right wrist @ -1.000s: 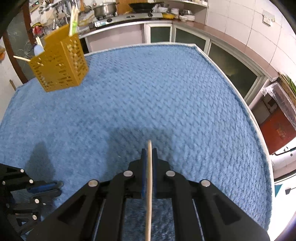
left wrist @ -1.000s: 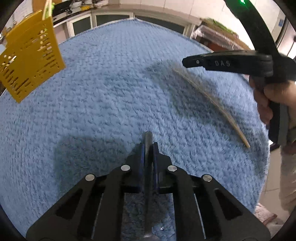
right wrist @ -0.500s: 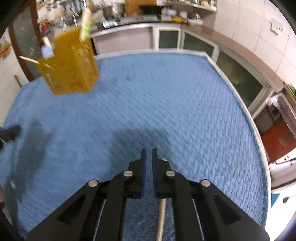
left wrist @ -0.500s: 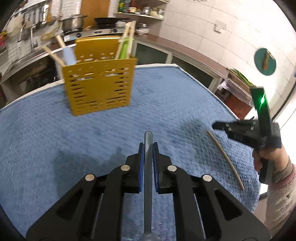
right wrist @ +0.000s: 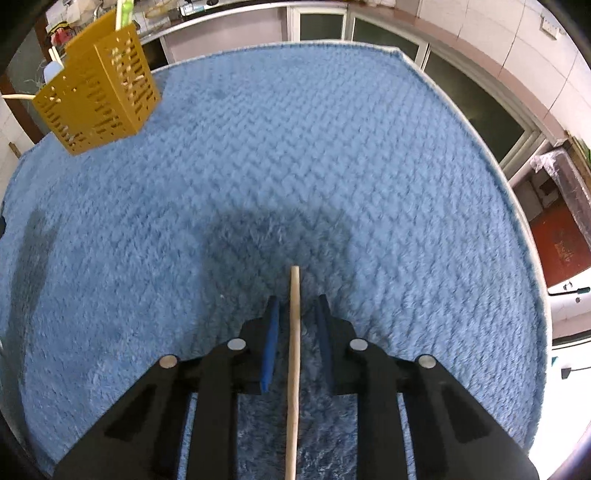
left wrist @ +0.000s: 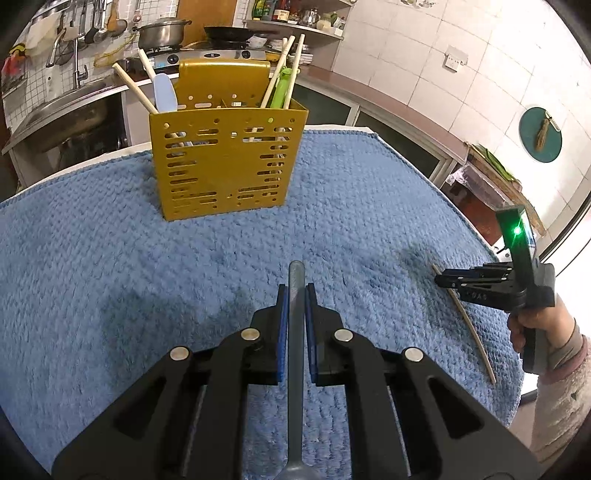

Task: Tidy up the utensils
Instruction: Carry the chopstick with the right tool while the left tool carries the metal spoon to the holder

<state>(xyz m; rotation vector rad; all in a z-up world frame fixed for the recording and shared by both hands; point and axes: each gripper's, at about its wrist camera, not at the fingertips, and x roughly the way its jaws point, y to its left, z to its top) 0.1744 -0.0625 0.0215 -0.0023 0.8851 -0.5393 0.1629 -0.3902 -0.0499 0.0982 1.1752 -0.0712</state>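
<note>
Setting: blue towel (left wrist: 110, 295) covers a round table; kitchen counter and tiled wall lie behind.
Left gripper (left wrist: 295, 295): clenched on a grey utensil handle (left wrist: 296, 332), which runs straight back between the blue pads; its far end pokes just past the tips. The grip looks centred, likely so the handle stays in line for dropping upright.
Right gripper (right wrist: 295, 306): jaws have just been opening; a wooden chopstick (right wrist: 293, 350) lies between them on the towel, with a gap on each side, so nothing is gripped. Straddling it this way suits a fresh pinch.
Right hand (left wrist: 532, 325): seen from the left wrist view near the towel's edge, gripper tips low over the chopstick.
Yellow holder (left wrist: 225, 166): upright, perforated, towards the far side of the towel, well apart from both grippers. It already holds chopsticks, a white spatula (left wrist: 166, 92) and a green utensil (left wrist: 282, 86).
Step in hand: judged, the grey utensil goes to the holder next; the chopstick awaits pickup.
Surface: plush weave, soft; a thin stick may sink in slightly, so a low pinch seems needed.
Room: stove with pot (left wrist: 162, 33) and pan (left wrist: 229, 33), sink (left wrist: 70, 114) at left.
</note>
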